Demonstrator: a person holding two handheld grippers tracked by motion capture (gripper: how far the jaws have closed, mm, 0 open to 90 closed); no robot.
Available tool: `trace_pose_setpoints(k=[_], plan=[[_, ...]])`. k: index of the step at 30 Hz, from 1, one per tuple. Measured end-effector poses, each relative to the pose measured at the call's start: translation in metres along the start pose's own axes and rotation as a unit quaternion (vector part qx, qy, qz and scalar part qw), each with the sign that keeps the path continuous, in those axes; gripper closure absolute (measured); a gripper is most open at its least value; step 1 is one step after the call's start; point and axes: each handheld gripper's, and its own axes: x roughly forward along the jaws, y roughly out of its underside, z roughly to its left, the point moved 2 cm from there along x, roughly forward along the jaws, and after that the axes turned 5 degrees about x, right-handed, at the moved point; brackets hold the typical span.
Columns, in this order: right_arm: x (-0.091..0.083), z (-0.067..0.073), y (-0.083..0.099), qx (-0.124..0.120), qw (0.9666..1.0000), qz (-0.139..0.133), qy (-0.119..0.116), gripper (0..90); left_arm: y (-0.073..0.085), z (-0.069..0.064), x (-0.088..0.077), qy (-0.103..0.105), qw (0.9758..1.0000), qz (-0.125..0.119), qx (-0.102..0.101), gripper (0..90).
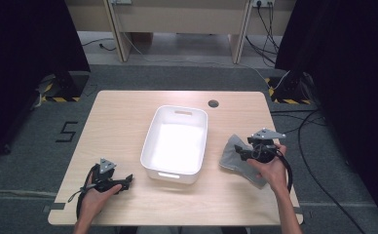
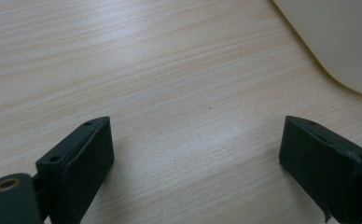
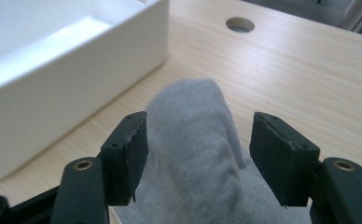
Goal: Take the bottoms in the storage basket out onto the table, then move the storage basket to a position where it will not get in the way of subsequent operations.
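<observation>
The right gripper [image 1: 245, 152] sits over a grey cloth [image 1: 236, 158] on the table [image 1: 128, 122], held in the person's right hand [image 1: 271, 170]. In the right gripper view its jaws stand apart, with a raised fold of the cloth [image 3: 193, 140] between them. The left pad [image 3: 130, 154] lies against or just beside the fold's edge, and the right pad [image 3: 281, 154] stands clear of it with a gap, so the jaws do not pinch the cloth. The rest of the cloth spreads under and behind the jaws, towards the hand.

A white bin [image 1: 177, 141] stands ahead and to the left of this gripper, close by, with its near wall [image 3: 76, 79] just beyond the left jaw. A round hole [image 3: 240, 24] in the tabletop lies farther ahead.

The left gripper [image 1: 126, 181] rests low near the table's front edge in the left hand [image 1: 97, 195], well apart from the cloth. Its jaws are wide, with bare wood [image 2: 193, 116] between them. A rounded corner of the bin [image 2: 342, 42] shows ahead and to the right of these jaws, near but not touching.
</observation>
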Motion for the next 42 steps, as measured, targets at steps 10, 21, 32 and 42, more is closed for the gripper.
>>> trace_pose_setpoints(k=[10,21,32,42], plan=[[0.000,0.018,-0.006,-0.003,0.9996,-0.013,-0.026,37.5,0.000,0.000,0.000,0.000,1.0000,0.000,0.000,8.9],[0.005,0.047,-0.008,-0.007,0.9982,-0.017,-0.056,36.1,0.000,0.000,0.000,0.000,1.0000,0.000,0.000,8.9],[0.015,0.069,-0.002,-0.010,0.9968,-0.004,-0.079,31.6,0.000,0.000,0.000,0.000,1.0000,0.000,0.000,8.9],[0.016,0.078,-0.006,-0.001,0.9955,-0.016,-0.093,30.6,0.000,0.000,0.000,0.000,1.0000,0.000,0.000,8.9]])
